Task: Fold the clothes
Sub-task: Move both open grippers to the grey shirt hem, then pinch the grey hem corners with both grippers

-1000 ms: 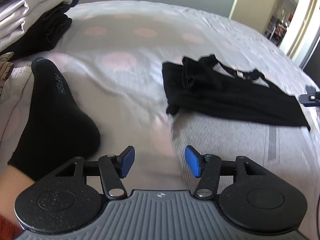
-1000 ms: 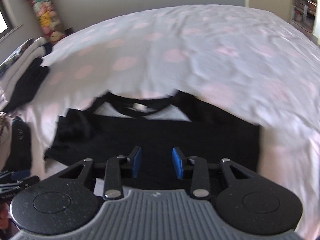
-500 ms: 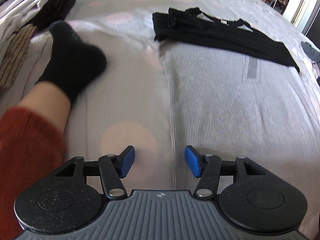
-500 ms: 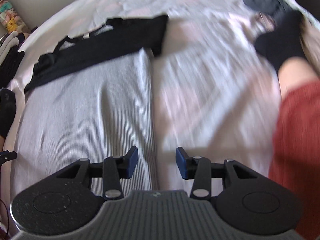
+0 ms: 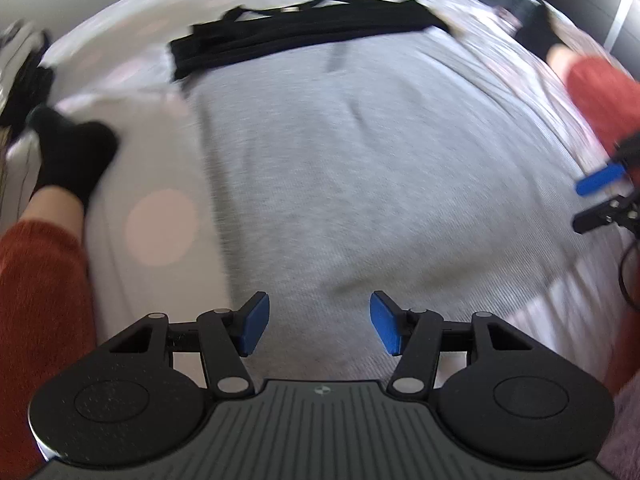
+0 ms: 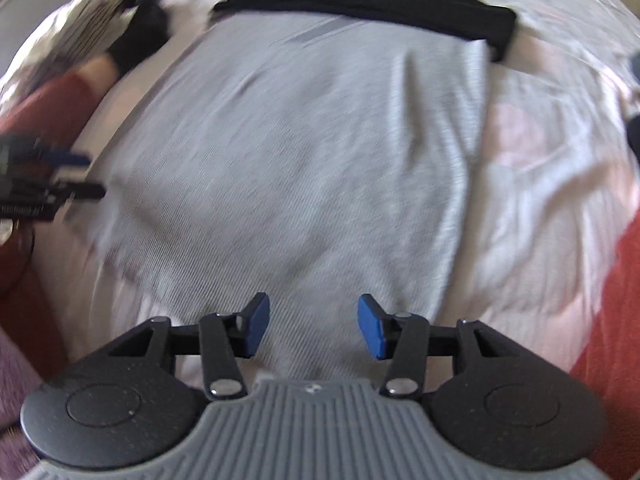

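A grey ribbed garment (image 5: 360,168) lies spread flat on the bed, with its black top part (image 5: 304,32) folded down at the far end. It also shows in the right wrist view (image 6: 304,160), black part (image 6: 372,12) far off. My left gripper (image 5: 316,326) is open and empty above the garment's near edge. My right gripper (image 6: 312,326) is open and empty above the near edge too. Each gripper shows in the other's view, the right one (image 5: 604,196) and the left one (image 6: 44,184), at the garment's sides.
The bed has a white cover with pink dots (image 5: 160,228). The person's legs in rust-red trousers and black socks lie on both sides, left (image 5: 72,156) and right (image 5: 600,88). A blurred pile of clothes (image 5: 20,64) sits at the far left.
Both grippers have pulled back toward the garment's near edge and swung inward, so the grey garment now fills both views. Both stay open and empty.
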Action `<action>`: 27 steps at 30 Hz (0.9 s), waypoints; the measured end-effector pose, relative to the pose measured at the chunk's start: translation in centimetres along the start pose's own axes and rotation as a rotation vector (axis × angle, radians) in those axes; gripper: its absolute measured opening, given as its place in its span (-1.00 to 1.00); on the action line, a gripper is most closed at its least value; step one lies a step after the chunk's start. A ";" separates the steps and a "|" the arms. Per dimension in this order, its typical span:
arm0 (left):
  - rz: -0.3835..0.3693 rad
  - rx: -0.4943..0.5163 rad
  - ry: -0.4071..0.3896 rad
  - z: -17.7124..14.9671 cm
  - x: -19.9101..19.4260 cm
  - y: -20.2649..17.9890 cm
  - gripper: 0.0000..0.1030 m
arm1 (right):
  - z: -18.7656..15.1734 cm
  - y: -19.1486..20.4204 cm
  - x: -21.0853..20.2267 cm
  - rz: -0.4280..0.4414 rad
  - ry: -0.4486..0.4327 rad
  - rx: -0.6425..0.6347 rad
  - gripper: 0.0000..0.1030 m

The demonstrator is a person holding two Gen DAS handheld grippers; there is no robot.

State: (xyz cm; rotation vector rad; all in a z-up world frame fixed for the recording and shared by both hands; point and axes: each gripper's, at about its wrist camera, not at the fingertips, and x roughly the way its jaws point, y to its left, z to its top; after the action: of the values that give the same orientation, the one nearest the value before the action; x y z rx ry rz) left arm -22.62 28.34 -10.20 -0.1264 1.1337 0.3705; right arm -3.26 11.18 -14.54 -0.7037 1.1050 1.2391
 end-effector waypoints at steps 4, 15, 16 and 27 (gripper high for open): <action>0.059 0.230 0.049 -1.2 0.1 -4.2 0.36 | -0.7 1.6 0.7 -0.023 0.060 -0.106 0.14; 0.252 0.386 0.085 -3.3 1.7 -7.0 0.48 | -0.9 2.7 2.0 -0.131 0.210 -0.318 0.36; 0.260 0.385 0.087 -3.3 1.8 -6.8 0.50 | -0.9 2.5 2.1 -0.128 0.209 -0.312 0.38; 0.164 0.278 0.083 -2.9 2.0 -5.2 -0.22 | -0.4 1.7 1.8 -0.156 0.162 -0.289 -0.35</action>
State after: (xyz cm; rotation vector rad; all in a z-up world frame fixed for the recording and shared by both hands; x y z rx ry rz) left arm -22.58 23.13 -13.72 0.1980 1.2698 0.3515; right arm -5.06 11.89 -16.16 -1.1053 0.9890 1.2364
